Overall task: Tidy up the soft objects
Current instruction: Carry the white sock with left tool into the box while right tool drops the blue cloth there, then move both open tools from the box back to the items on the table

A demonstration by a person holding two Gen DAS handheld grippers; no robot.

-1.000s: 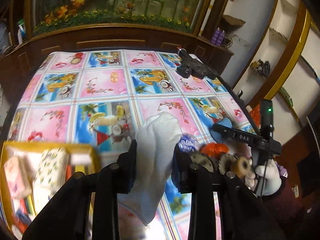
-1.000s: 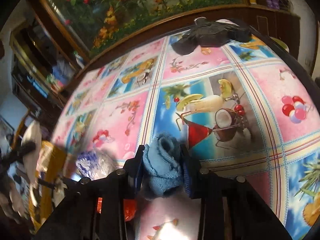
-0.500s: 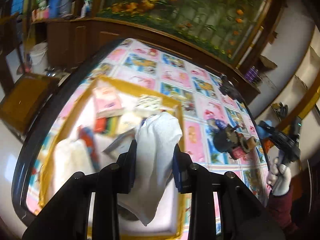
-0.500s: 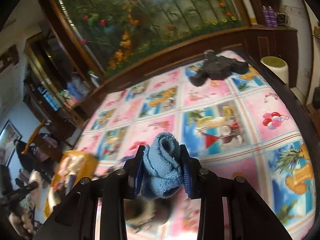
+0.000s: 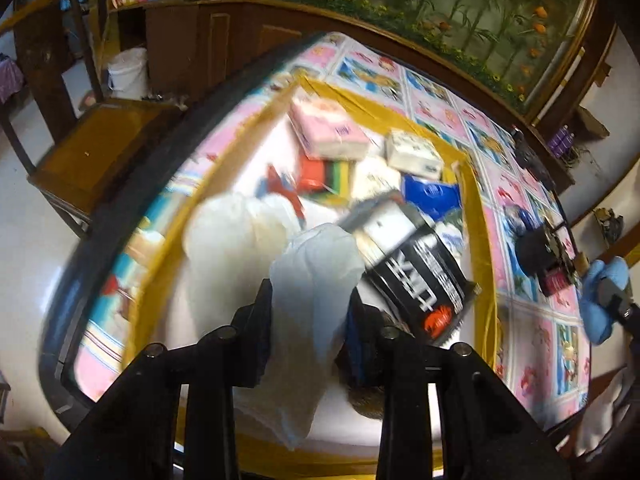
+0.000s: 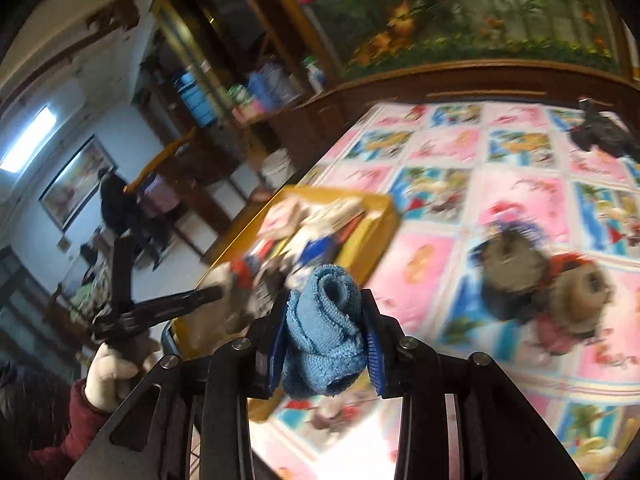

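Risk of a sloppy drop into a crowded tray

Sock (image 5: 312, 300) in my left gripper (image 5: 310, 320) hangs over the yellow tray (image 5: 476, 216), lower centre of the left wrist view. Its jaws have just been opening a little, yet the white fabric sits between the pads and looks pinched. I judge the release is starting. The tray is already packed: tissue packs (image 5: 332, 136) at upper centre, a black packet (image 5: 416, 280) right beside the sock, pale cloth to the left. If I let go here, the sock may drape over the black packet or slide toward the near rim.

My right gripper (image 6: 325, 336) is clenched on a rolled blue towel (image 6: 324, 332), low centre of its view, with the tray up and to the left of it. The other handheld rig (image 6: 156, 308) and gloved hand (image 6: 112, 376) sit at left, close to that path, so both could collide over the tray. Loose rolls (image 6: 540, 280) lie on the surface (image 6: 520, 184) at right; a wide swing could knock them. Blur makes my aim uncertain.
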